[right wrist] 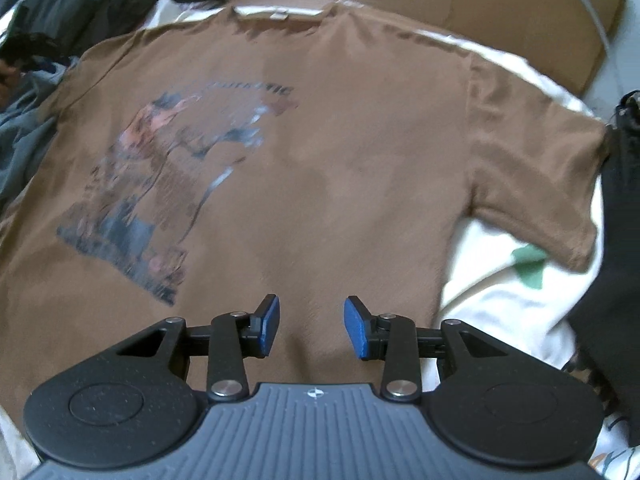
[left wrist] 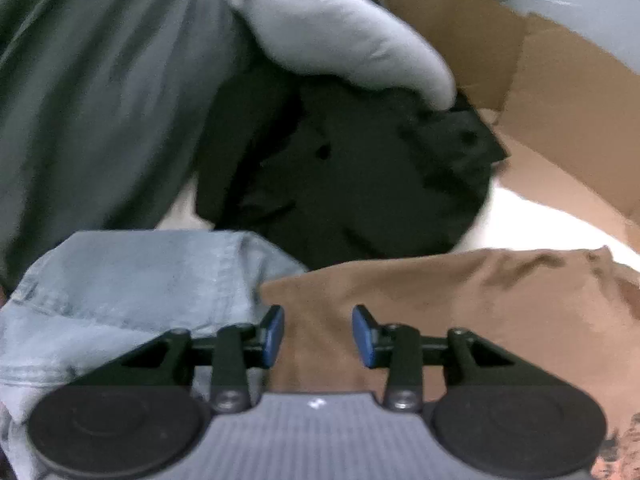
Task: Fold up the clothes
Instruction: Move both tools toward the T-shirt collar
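Observation:
A brown T-shirt (right wrist: 340, 152) with a faded printed picture lies spread flat on a white sheet (right wrist: 500, 308), collar at the far side, one sleeve out to the right. My right gripper (right wrist: 311, 328) is open and empty, just above the shirt's near hem area. In the left wrist view, my left gripper (left wrist: 318, 336) is open and empty over an edge of the same brown shirt (left wrist: 460, 292), beside a light blue denim garment (left wrist: 132, 280).
A black garment (left wrist: 352, 176), a grey garment (left wrist: 92, 100) and a light grey padded piece (left wrist: 340, 28) are piled beyond the left gripper. Brown cardboard (left wrist: 560, 120) stands behind; it also lines the far side (right wrist: 500, 4). A dark garment (right wrist: 616, 260) lies at right.

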Demonstrator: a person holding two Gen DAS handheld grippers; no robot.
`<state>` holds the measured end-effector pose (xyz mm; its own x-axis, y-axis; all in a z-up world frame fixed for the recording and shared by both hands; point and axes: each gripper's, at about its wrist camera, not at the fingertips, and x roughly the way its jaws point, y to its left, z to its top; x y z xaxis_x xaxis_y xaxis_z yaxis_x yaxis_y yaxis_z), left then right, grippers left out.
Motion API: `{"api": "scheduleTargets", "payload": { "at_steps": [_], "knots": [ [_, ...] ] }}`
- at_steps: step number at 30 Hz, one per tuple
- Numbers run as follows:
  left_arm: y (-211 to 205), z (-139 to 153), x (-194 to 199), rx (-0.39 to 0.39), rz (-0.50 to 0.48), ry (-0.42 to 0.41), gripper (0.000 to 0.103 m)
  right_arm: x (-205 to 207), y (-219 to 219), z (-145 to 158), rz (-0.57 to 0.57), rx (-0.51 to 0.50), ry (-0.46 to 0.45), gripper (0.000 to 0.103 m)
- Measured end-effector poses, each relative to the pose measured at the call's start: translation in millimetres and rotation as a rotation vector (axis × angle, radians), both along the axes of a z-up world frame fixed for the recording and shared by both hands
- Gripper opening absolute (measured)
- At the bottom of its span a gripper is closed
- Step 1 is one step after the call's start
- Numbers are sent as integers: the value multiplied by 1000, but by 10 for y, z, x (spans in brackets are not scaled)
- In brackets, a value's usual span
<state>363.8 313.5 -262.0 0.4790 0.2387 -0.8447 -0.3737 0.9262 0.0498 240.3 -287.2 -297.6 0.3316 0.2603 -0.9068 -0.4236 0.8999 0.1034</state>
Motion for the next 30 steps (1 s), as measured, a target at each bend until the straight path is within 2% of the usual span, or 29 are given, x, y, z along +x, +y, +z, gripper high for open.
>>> {"api": "scheduleTargets", "payload": {
  "at_steps": [4,12,14,17,22,25,30],
  "knots": [
    [-214,-3,129,-42,-49,-24,36,205,-64,44,-64,6,-43,43],
    [-614,-214,451,-86,-121,-41,29,652,-128,23,-142,-12,-140,43],
    [-703,-290,561,-93,-132,-41,24,742,-144,-12,-166,-15,-149,43],
    [-789,-441,728,-89,-130,-31,21,864,-146,-67,-194,-26,-163,43],
    [-767,-667,953,-94,-57,-16,21,1140,-112,-177,-259,-15,-187,43],
    [-745,-726,1015,-95,-37,-34,21,1372,-51,-263,-302,-16,-214,43],
    [-724,-758,1058,-91,-45,-38,21,1802,63,-372,-327,-26,-317,42]
  ]
}}
